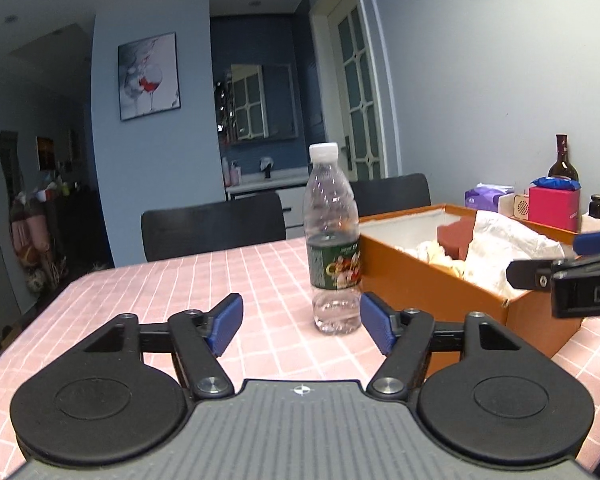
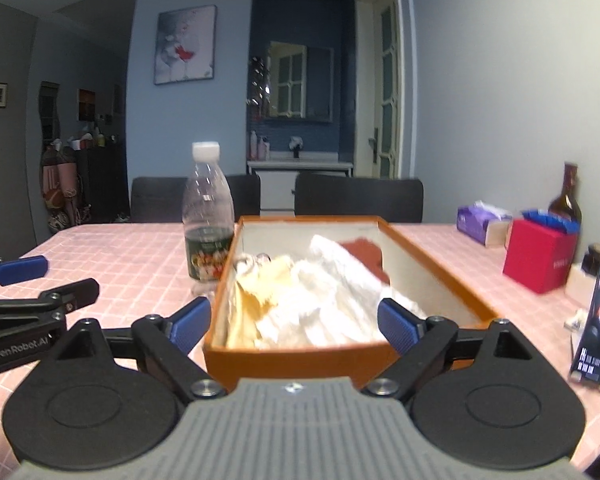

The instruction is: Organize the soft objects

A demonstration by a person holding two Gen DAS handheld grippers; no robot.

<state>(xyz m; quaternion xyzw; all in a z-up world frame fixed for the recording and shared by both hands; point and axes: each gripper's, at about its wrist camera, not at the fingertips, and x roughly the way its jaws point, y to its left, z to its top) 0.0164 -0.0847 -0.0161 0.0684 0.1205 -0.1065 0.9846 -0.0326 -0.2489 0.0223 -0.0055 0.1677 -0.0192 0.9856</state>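
We hold both tongs, left (image 1: pixel 302 322) and right (image 2: pixel 296 322), released (nothing gripped), so we aim at the cloths (image 2: pixel 320 304) in the box (image 2: pixel 440 264)

The left gripper (image 1: pixel 302 322) is a black plastic tool with a ribbed grey housing marked by a small white compass-like emblem. Two round black discs flank the housing, and black link arms pinned with silver screws carry ribbed blue finger pads (image 1: pixel 225 324). The right gripper (image 2: pixel 296 326) is of the same build, with the same blue pads (image 2: pixel 398 326). Seen from the right wrist, the left gripper's black side bears white "GenRobot.AI" lettering.
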